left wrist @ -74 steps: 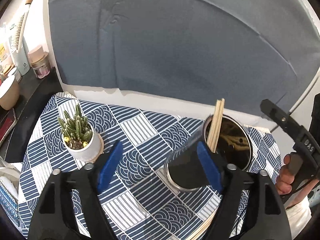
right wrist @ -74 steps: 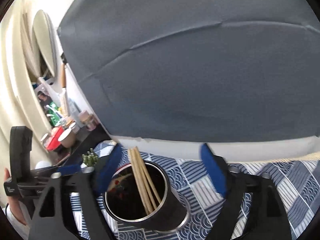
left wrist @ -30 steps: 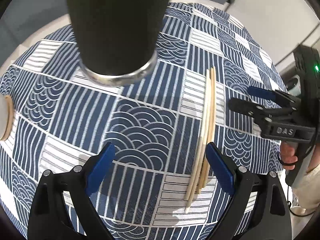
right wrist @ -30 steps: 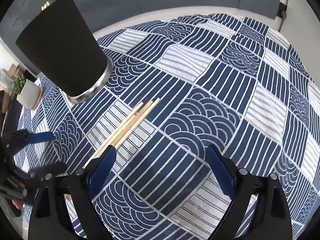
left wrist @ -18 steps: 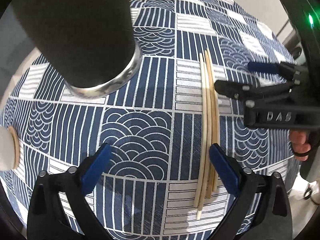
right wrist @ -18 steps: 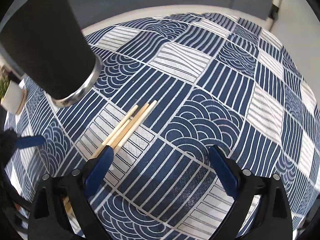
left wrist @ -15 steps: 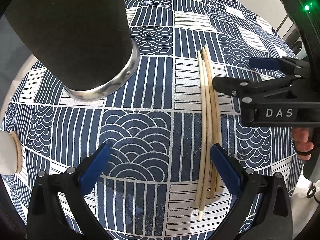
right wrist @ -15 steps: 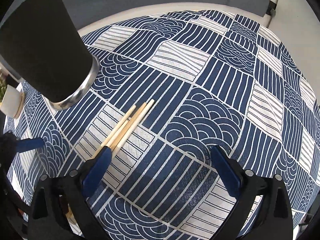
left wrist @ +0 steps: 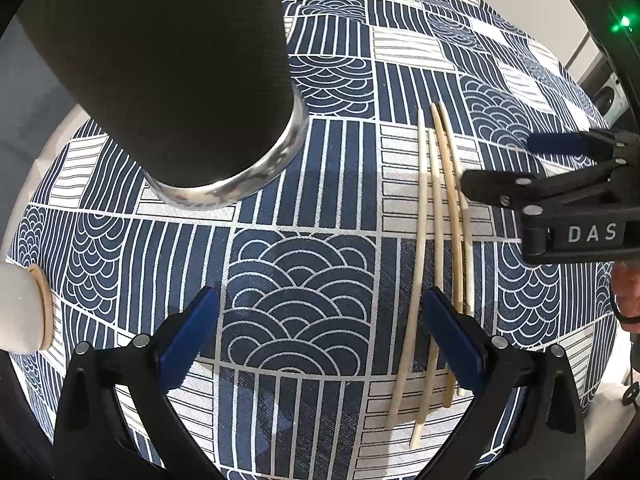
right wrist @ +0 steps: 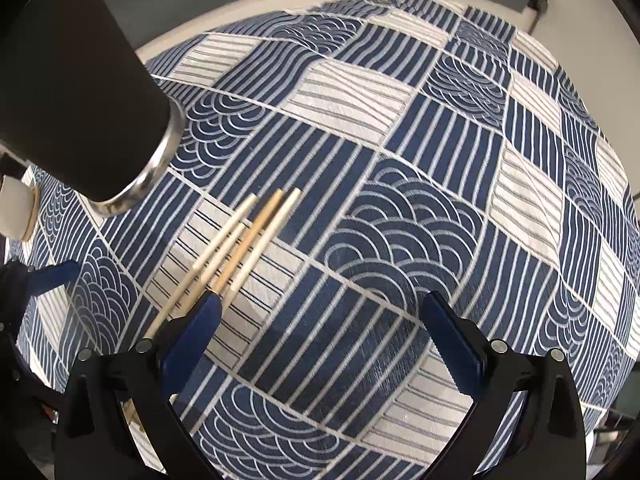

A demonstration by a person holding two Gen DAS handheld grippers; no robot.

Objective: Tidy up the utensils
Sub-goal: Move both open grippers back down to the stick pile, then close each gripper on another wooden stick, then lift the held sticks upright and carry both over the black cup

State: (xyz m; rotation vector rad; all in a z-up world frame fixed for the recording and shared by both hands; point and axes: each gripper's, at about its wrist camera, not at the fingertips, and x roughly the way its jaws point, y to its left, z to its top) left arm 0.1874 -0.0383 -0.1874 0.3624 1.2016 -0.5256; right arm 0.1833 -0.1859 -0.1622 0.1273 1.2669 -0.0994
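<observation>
both grippers, left (left wrist: 320, 332) and right (right wrist: 322, 330), wide open, holding nothing. chopsticks (left wrist: 436, 248) flat on cloth (left wrist: 304, 276), right of cup (left wrist: 172, 68). pickup step: next, lower onto sticks and pinch, i guess.

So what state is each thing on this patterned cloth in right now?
Four wooden chopsticks: lying flat, side by side, ungripped.
Black metal-rimmed cup: upright on the cloth.
White plant pot: standing at the edge.
Left gripper: open, empty.
Right gripper: open, empty.
</observation>
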